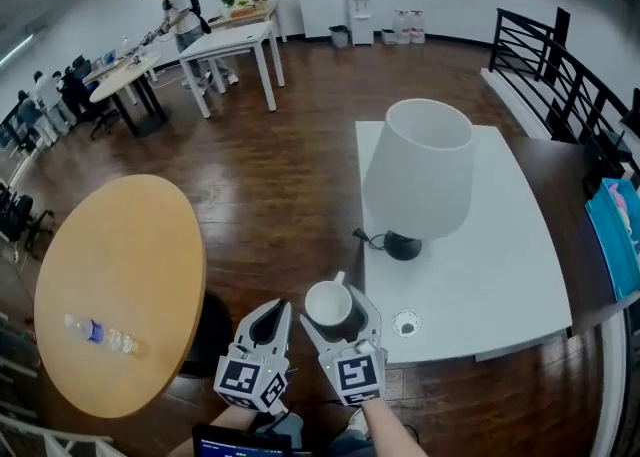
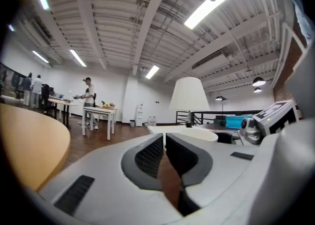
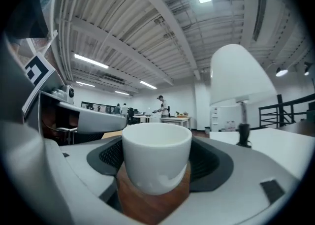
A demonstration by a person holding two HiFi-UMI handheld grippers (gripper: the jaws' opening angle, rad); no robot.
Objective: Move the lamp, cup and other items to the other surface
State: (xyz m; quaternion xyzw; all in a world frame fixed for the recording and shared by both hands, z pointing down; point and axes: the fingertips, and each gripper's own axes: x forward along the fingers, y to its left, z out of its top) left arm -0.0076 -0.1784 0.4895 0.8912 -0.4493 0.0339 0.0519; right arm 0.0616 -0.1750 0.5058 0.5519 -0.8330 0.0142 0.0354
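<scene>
My right gripper (image 1: pixel 338 309) is shut on a white cup (image 1: pixel 327 302), held upright over the wooden floor in the gap between the two tables. In the right gripper view the cup (image 3: pixel 156 162) sits squarely between the dark pads (image 3: pixel 110 155). My left gripper (image 1: pixel 277 309) hangs just left of it, jaws together with nothing between them; its pads (image 2: pixel 150 156) nearly touch. The white-shaded lamp (image 1: pixel 420 170) stands on the white table (image 1: pixel 500 285), ahead and to the right. It also shows as a lamp (image 2: pixel 188 93) in the left gripper view.
A round wooden table (image 1: pixel 130 245) lies to the left with a clear bottle (image 1: pixel 100 333) on it. A small round fitting (image 1: pixel 405 324) sits near the white table's front edge. A black railing (image 1: pixel 560 65) and a blue item (image 1: pixel 615 235) are at the right; a person (image 1: pixel 180 10) works at the far tables.
</scene>
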